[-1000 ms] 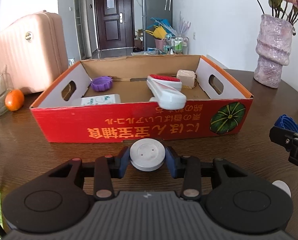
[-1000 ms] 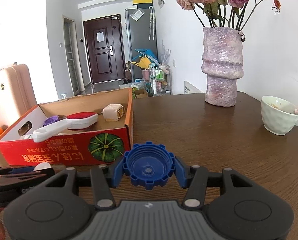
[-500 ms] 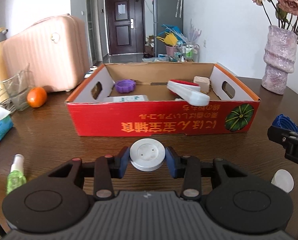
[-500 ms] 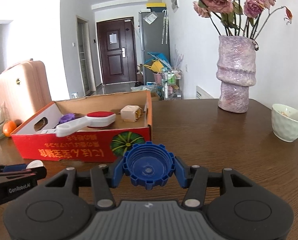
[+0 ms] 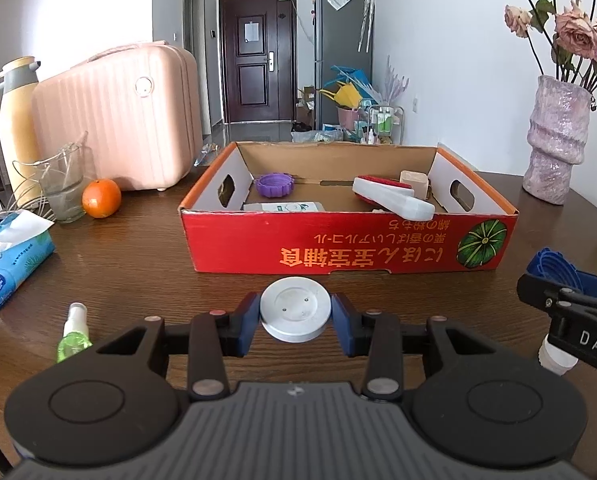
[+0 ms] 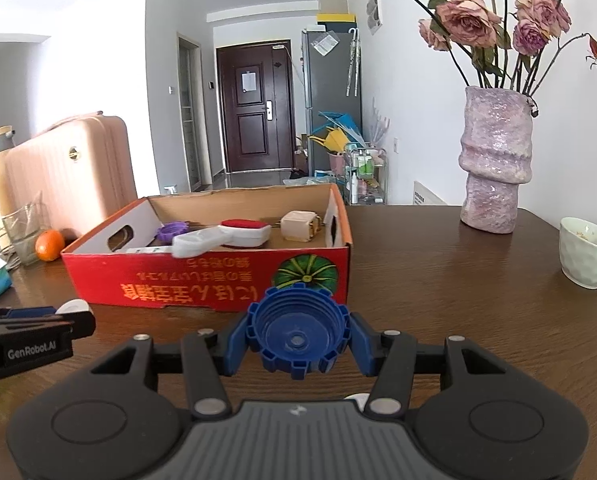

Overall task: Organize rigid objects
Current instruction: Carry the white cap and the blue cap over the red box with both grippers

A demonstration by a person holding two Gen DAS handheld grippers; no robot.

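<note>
1. White disc lid (image 5: 295,314): centre-low in my left view, clamped edge-on in my left tongs (image 5: 295,317). Looks light, stiff and smooth; I judge the rim could slip.
2. Blue ribbed cap (image 6: 297,331): centre-low in right view, pinched across its ridges by my right tongs (image 6: 297,336). Probably light, rigid, grippy.
3. Red cardboard box (image 5: 338,250) stands beyond on the desk (image 5: 138,264), mid-frame, holding a purple cap (image 5: 275,185) and a brush (image 5: 392,197).

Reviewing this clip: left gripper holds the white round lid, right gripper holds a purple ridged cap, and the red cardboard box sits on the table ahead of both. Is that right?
Not quite. The cap in the right gripper is blue, as the right wrist view shows; the purple cap lies inside the red cardboard box. The rest stands: the left gripper holds the white round lid, and the box sits ahead of both.
</note>
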